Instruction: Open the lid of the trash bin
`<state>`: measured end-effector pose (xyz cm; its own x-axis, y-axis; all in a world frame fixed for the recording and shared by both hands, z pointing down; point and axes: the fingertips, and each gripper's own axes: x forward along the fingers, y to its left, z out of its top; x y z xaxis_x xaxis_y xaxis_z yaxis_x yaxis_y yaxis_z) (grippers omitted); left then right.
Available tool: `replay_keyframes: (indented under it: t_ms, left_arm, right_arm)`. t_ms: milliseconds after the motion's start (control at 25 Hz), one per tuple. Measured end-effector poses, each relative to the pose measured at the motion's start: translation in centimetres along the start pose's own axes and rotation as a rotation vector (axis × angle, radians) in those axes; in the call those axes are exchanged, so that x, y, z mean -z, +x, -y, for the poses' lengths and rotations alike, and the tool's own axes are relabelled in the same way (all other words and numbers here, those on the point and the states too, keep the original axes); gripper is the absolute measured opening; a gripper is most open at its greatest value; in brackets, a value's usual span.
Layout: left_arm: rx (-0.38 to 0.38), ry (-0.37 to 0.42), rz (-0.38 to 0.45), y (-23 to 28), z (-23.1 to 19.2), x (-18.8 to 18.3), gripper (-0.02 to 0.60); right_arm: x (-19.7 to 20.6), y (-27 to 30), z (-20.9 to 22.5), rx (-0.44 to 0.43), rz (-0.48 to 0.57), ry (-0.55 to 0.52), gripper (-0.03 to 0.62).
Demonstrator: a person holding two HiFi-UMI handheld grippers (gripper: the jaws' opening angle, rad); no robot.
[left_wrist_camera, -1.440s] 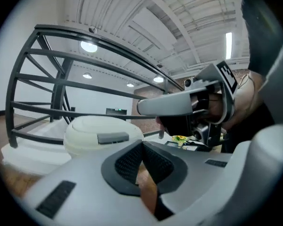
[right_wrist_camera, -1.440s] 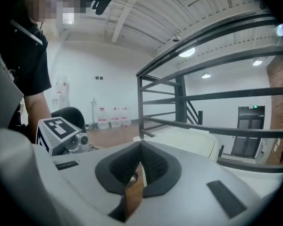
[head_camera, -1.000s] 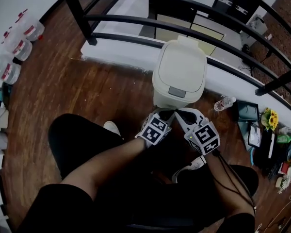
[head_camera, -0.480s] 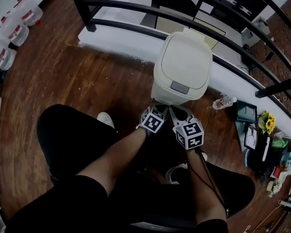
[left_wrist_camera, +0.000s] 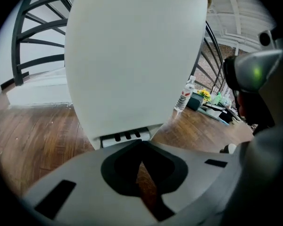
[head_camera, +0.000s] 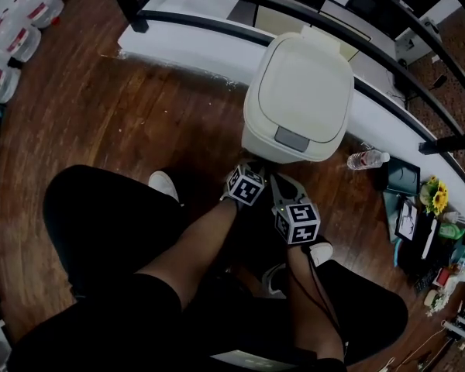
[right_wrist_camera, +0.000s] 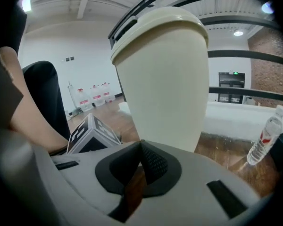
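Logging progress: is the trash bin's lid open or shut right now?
Shut. The lid lies flat on the trash bin in the head view, and the right gripper view shows no gap under its rim.

Cream plastic trash bin [right_wrist_camera: 165, 93] was noted standing upright on the dark wooden floor [head_camera: 139, 122], backed close against a white ledge [head_camera: 186, 49]. The body was seen tapering toward the base. The lid [head_camera: 306, 84], a slightly domed rounded square, was found shut. A grey push tab [head_camera: 292, 139] was observed at its front edge.
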<state>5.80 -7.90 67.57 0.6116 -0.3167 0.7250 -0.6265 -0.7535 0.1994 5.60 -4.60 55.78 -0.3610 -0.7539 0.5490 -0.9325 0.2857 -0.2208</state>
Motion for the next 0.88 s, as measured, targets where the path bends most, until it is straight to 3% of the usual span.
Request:
replay_keyframes:
  t_ms: [360,880]
  left_arm:
    - [-0.027,-0.023,0.005,3.9,-1.4,-0.4,0.032]
    - [-0.022,-0.071,-0.026,7.4,-1.4,-0.2,0.032]
  right_arm:
    - [1.9,2.4,3.2,0.045,-0.025,0.084,0.02]
    - [3.7,3.8,7.5,0.118,-0.094,0.122,0.02]
